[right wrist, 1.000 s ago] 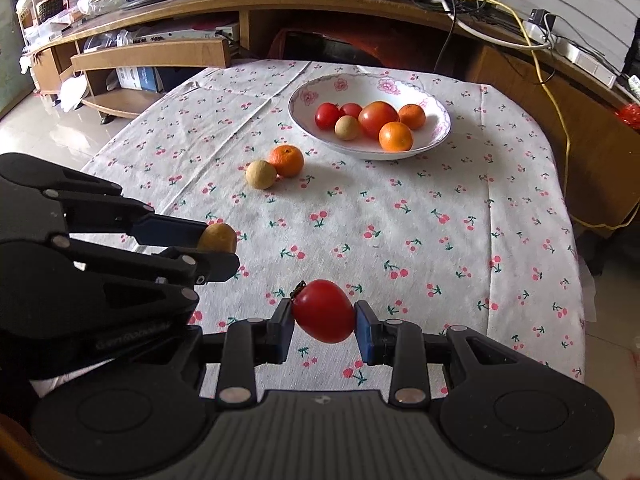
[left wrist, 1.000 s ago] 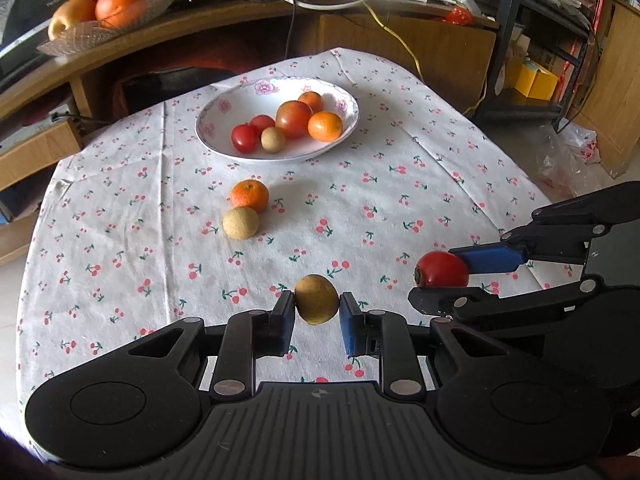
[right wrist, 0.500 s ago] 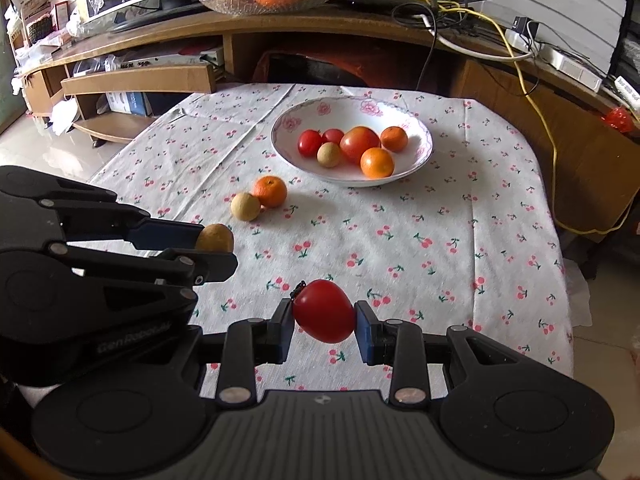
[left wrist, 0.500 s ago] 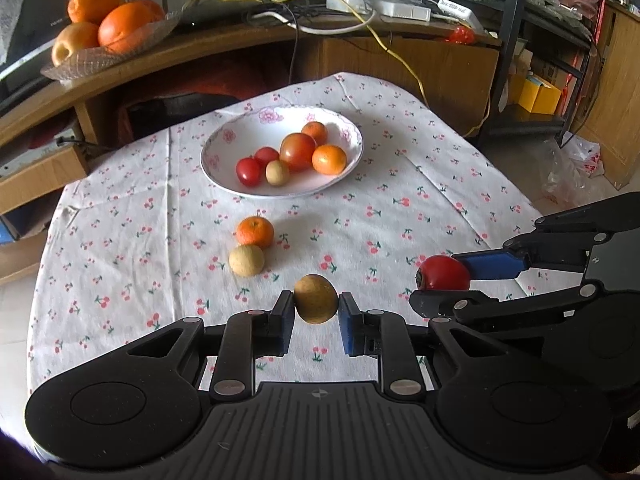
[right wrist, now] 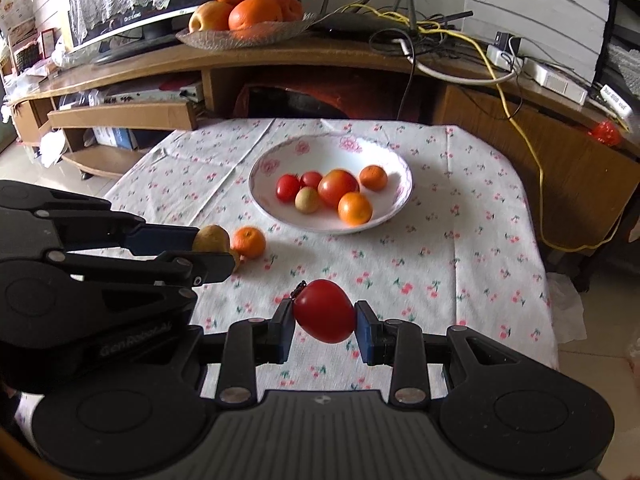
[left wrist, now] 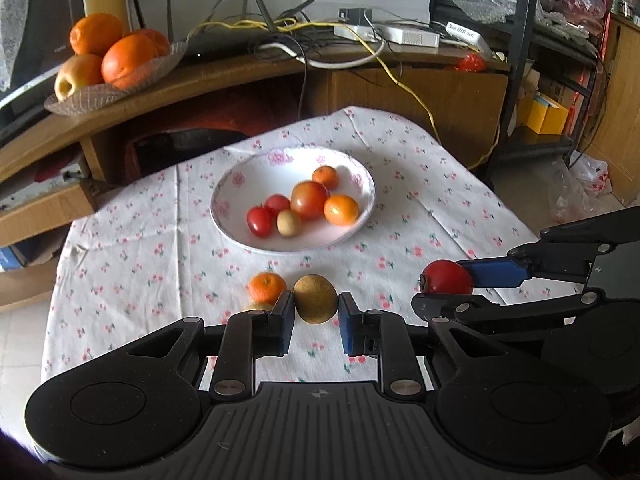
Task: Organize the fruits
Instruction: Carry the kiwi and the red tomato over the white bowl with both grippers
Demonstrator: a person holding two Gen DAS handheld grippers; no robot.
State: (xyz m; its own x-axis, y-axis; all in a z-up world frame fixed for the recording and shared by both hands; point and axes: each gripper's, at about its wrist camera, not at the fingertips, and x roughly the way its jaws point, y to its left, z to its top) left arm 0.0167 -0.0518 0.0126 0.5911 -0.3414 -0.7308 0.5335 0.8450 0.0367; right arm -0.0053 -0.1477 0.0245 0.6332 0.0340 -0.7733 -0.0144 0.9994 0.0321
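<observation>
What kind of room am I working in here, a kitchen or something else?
Most likely a home living room, not a kitchen: a table under a floral tablecloth, a wooden TV stand carrying a monitor, router and tangled cables.

The left gripper (right wrist: 212, 254) body reads what looks like "GenRobot.AI"; other labels are too blurred.

Both cameras sit just behind their own jaws, looking forward and down across the worktop (left wrist: 420, 184) toward the wooden shelf unit (right wrist: 320, 60) beyond. The left view faces slightly rightward, the right slightly leftward. Both share the white bowl (left wrist: 236, 184) (right wrist: 394, 160), and each catches the other's jaws at its edge.
</observation>
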